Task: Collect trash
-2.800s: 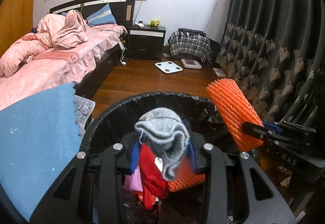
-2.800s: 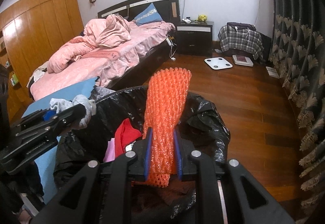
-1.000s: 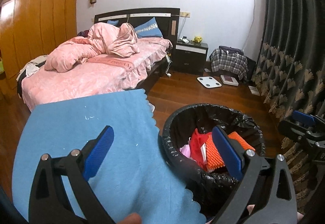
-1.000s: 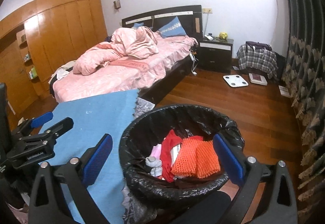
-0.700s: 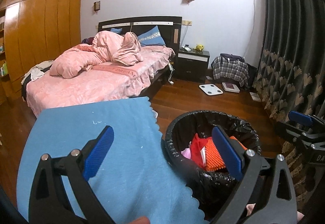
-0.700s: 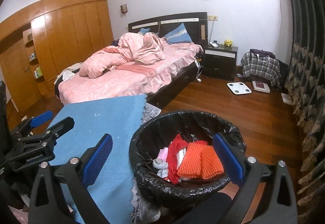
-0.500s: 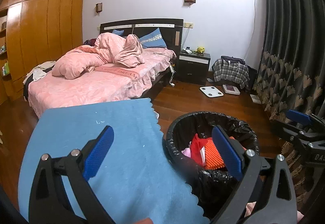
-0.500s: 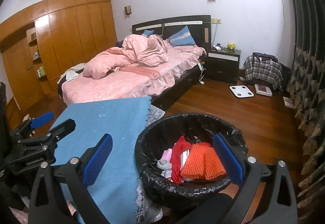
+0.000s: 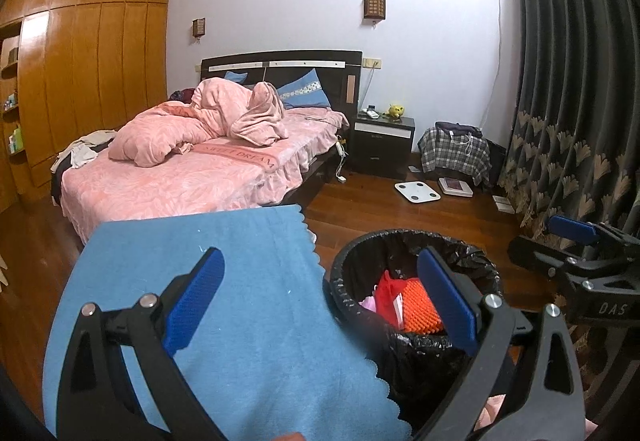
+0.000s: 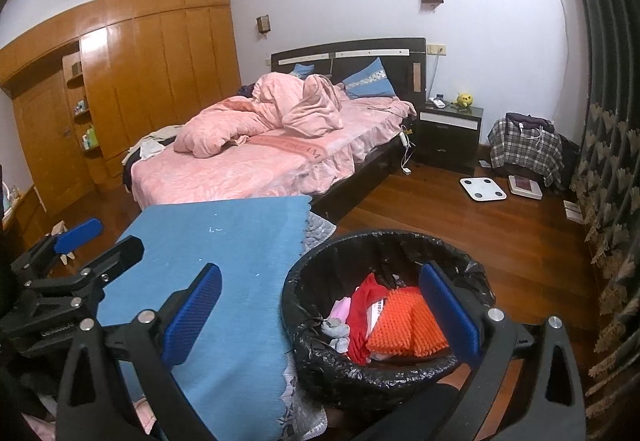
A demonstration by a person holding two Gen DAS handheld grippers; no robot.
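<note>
A black-lined trash bin [image 10: 320,273] stands on the wood floor beside a blue cloth-covered table [image 10: 224,241]. In it lie an orange foam net [image 10: 404,333], a red item [image 10: 362,305], a grey sock [image 10: 336,329] and a pink item. The bin also shows in the left wrist view [image 9: 348,261], with the orange net [image 9: 420,313]. My left gripper [image 9: 320,301] is open and empty, above the table edge and bin. My right gripper [image 10: 320,313] is open and empty, above the bin's near side. Each gripper shows at the edge of the other's view.
A bed with pink bedding [image 10: 260,161] lies behind the table. A black nightstand [image 10: 448,137], a plaid-covered seat [image 10: 524,149] and a white scale [image 10: 482,189] on the floor stand at the back. Dark curtains [image 10: 608,161] hang on the right; a wooden wardrobe [image 10: 132,81] is on the left.
Both grippers let go of the grey sock and the orange net, which now lie in the bin. Both have since risen and pulled back from the bin, jaws wide open.
</note>
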